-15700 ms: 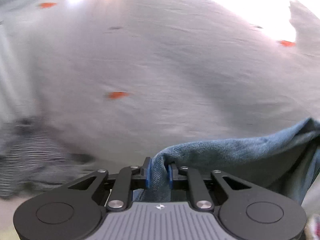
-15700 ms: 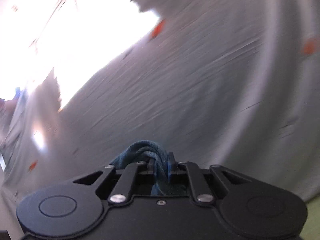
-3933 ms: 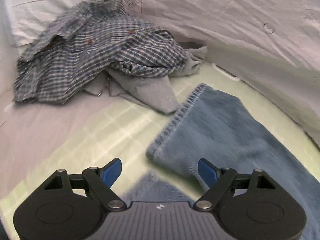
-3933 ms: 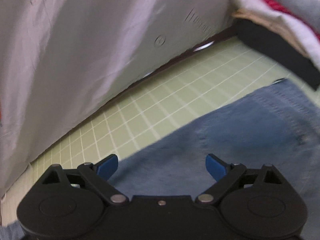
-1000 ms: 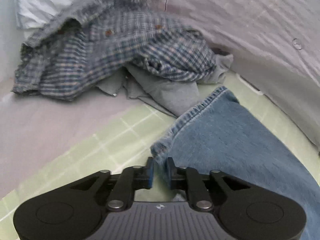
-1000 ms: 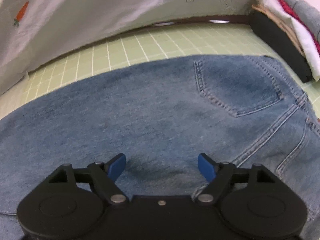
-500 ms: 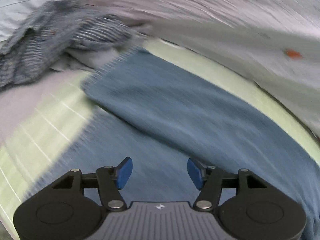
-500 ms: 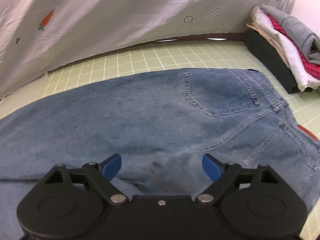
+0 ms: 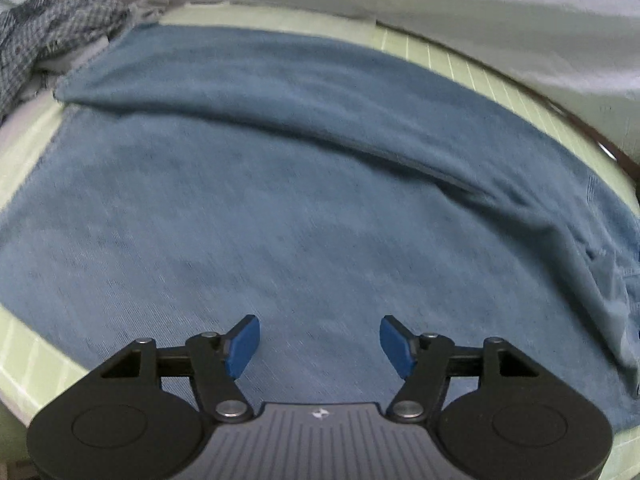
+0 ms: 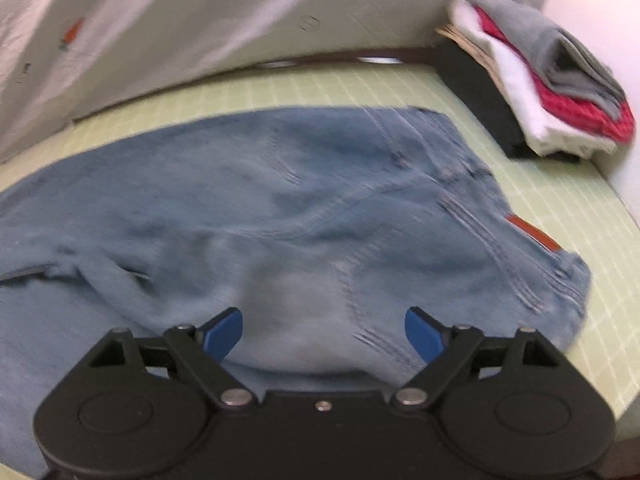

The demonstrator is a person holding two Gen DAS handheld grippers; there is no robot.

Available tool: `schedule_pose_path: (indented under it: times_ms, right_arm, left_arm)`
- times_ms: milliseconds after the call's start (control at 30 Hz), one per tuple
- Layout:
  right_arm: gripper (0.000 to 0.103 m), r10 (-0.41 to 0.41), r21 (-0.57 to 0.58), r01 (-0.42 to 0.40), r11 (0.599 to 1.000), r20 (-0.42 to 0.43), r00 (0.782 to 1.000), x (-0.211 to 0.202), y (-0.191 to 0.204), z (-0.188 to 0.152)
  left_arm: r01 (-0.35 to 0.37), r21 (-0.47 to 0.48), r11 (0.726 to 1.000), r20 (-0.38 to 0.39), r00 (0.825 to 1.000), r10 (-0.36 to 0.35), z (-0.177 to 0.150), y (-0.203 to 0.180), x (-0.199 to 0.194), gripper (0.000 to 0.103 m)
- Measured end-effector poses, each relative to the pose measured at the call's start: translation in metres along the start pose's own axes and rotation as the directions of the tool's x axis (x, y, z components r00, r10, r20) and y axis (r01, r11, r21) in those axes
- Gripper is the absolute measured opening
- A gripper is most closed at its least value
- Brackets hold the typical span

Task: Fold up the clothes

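Blue pads spread wide on both of our tools right now: the left gripper (image 9: pixel 319 344) has its jaws apart with nothing between them, and the right gripper (image 10: pixel 323 338) is just as open and empty. Both hang over the jeans (image 9: pixel 280 200), which is the thing we're folding. Taking the jeans as our landmark: they lie flat on the green grid mat (image 10: pixel 360 84), one leg laid lengthwise over the other so a long diagonal ridge runs across the denim. From the right wrist view the jeans (image 10: pixel 300 208) show the seat end, with pocket stitching and an orange-brown label (image 10: pixel 534 234) at the waistband, though it's pretty blurry. Past the leg hems sits a crumpled plaid shirt (image 9: pixel 44 40). Beyond the waist end, a stack of folded clothes (image 10: pixel 552 76) rests at the mat's edge. Behind the jeans hangs a white sheet (image 10: pixel 180 28).
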State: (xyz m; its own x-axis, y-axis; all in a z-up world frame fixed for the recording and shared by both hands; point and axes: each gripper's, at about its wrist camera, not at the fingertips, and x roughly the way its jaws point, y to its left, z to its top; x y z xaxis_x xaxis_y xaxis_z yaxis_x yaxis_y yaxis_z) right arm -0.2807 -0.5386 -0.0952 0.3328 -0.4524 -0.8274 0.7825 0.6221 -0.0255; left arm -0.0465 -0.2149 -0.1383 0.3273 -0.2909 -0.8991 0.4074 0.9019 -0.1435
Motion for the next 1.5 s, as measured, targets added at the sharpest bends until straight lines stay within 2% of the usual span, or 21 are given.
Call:
schedule_pose_path:
  times_ms: [100, 267, 300, 433, 533, 667, 767, 900, 967, 1133, 1367, 1500]
  right_arm:
    - [0.089, -0.021, 0.022, 0.021, 1.000, -0.019, 1.000, 0.004, -0.028, -0.007]
    - [0.089, -0.036, 0.106, 0.041, 0.994, -0.049, 0.998, 0.008, -0.076, -0.017]
    - [0.089, -0.030, 0.140, 0.038, 0.989, -0.057, 0.998, 0.010, -0.088, -0.019]
    - [0.091, 0.048, 0.308, -0.024, 0.951, -0.069, 0.996, 0.012, -0.128, -0.032]
    - [0.091, 0.127, 0.439, -0.090, 0.894, -0.056, 0.990, 0.013, -0.149, -0.047]
    - [0.095, 0.231, 0.596, -0.174, 0.784, -0.020, 0.973, 0.015, -0.176, -0.066]
    - [0.096, 0.314, 0.671, -0.253, 0.697, 0.031, 0.949, 0.017, -0.179, -0.073]
    - [0.097, 0.420, 0.748, -0.347, 0.566, 0.101, 0.902, 0.023, -0.179, -0.082]
    - [0.098, 0.450, 0.766, -0.367, 0.529, 0.114, 0.886, 0.026, -0.175, -0.082]
    - [0.102, 0.438, 0.748, -0.358, 0.559, 0.101, 0.893, 0.025, -0.161, -0.076]
    - [0.103, 0.366, 0.725, -0.306, 0.617, 0.080, 0.927, 0.020, -0.145, -0.071]
    - [0.103, 0.317, 0.726, -0.268, 0.633, 0.072, 0.946, 0.017, -0.139, -0.072]
  left_arm:
    - [-0.009, -0.030, 1.000, -0.026, 1.000, 0.008, -0.015, -0.010, 0.004, 0.071]
    - [-0.069, 0.004, 0.998, 0.005, 0.998, 0.069, -0.033, -0.025, 0.004, 0.084]
    - [-0.077, 0.011, 0.997, 0.004, 0.997, 0.077, -0.035, -0.027, 0.005, 0.090]
    - [-0.110, 0.048, 0.993, -0.012, 0.994, 0.111, -0.043, -0.037, 0.009, 0.103]
    - [-0.133, 0.047, 0.990, -0.014, 0.991, 0.134, -0.050, -0.038, 0.008, 0.103]
    - [-0.139, 0.044, 0.989, -0.025, 0.990, 0.140, -0.057, -0.037, 0.006, 0.103]
    - [-0.125, 0.020, 0.992, -0.036, 0.991, 0.126, -0.060, -0.032, 0.005, 0.103]
    - [-0.100, -0.037, 0.994, -0.051, 0.994, 0.098, -0.064, -0.018, -0.001, 0.103]
    - [-0.098, -0.075, 0.992, -0.050, 0.994, 0.095, -0.065, -0.007, -0.006, 0.103]
    - [-0.130, -0.117, 0.985, -0.027, 0.991, 0.128, -0.065, 0.018, -0.021, 0.103]
    - [-0.126, -0.216, 0.968, -0.014, 0.992, 0.126, -0.051, 0.067, -0.019, 0.103]
    - [-0.117, -0.244, 0.963, -0.010, 0.993, 0.118, -0.043, 0.090, -0.016, 0.103]
